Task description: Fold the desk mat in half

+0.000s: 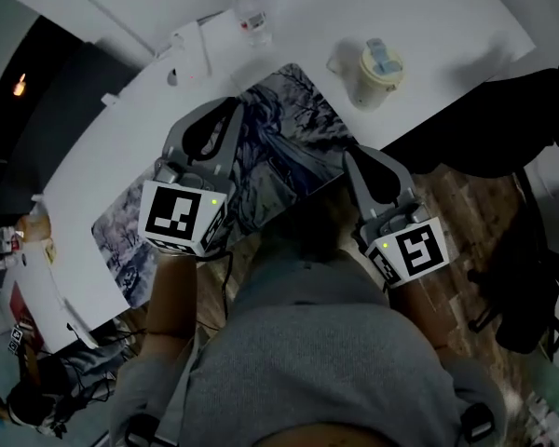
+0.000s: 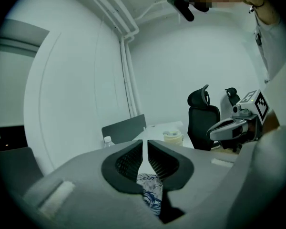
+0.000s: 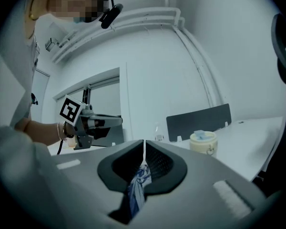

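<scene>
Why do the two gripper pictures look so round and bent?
Left gripper view: the wide-angle lens bows the wall pipes, and the corners go black. Right gripper view: same bending; the desk mat near the lens is soft. Head view: dim, white table brightest.

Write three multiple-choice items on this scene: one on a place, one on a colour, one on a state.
1. The lidded cup stands:
A. on the floor
B. on the table, off the mat
C. on a shelf

2. The table top is:
A. white
B. red
C. green

3. The right tool is:
A. open above the cup
B. shut and empty
C. shut on the mat

Answers:
1. B, the head view shows the cup on bare table to the right of the mat's far corner.
2. A, the top is plainly white.
3. C, the right gripper view shows the mat pinched between its jaws.
</scene>
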Motion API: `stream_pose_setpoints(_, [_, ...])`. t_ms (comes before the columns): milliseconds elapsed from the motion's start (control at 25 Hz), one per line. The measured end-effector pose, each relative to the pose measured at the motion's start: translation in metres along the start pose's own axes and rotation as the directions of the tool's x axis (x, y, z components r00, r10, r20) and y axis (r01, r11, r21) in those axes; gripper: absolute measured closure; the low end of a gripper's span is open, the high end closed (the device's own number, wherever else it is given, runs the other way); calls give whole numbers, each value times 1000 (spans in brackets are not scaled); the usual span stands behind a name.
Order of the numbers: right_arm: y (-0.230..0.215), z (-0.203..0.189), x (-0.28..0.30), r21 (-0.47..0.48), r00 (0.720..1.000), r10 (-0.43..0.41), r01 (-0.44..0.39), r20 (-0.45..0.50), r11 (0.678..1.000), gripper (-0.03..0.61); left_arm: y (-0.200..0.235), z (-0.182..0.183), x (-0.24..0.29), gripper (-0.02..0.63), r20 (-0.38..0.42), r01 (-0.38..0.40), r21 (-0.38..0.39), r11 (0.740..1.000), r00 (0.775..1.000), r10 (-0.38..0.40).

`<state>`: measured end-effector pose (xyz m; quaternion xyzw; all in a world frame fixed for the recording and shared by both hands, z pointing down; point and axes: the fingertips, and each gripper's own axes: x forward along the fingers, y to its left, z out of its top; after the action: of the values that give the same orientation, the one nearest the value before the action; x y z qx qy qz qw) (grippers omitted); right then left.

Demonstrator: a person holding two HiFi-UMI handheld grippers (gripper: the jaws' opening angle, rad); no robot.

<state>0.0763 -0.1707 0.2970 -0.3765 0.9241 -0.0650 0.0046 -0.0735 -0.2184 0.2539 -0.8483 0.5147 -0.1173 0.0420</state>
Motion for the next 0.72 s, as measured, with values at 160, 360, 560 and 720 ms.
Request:
stream_pose_setpoints(160, [-17,-16,4,-5,997,-64,64,-44,998,560,6,-16,31,555,-52,92,10,996,994,-91])
stream_pose_setpoints(360, [-33,-35,10,32,983,-165,168,-85,985,520,10,-43,72,502,-140,242,22,970,962,-236])
stream_pose_setpoints(560, [-50,-67,13,33,958,-243,250,-151,968,475,13,-70,109,468,-236,361,59,931,911,-338])
stream_pose_setpoints(720, [-61,-93,11,41,932,-301,315,-204,948,454,9,-97,134,446,-299,440,73,895,866,-401])
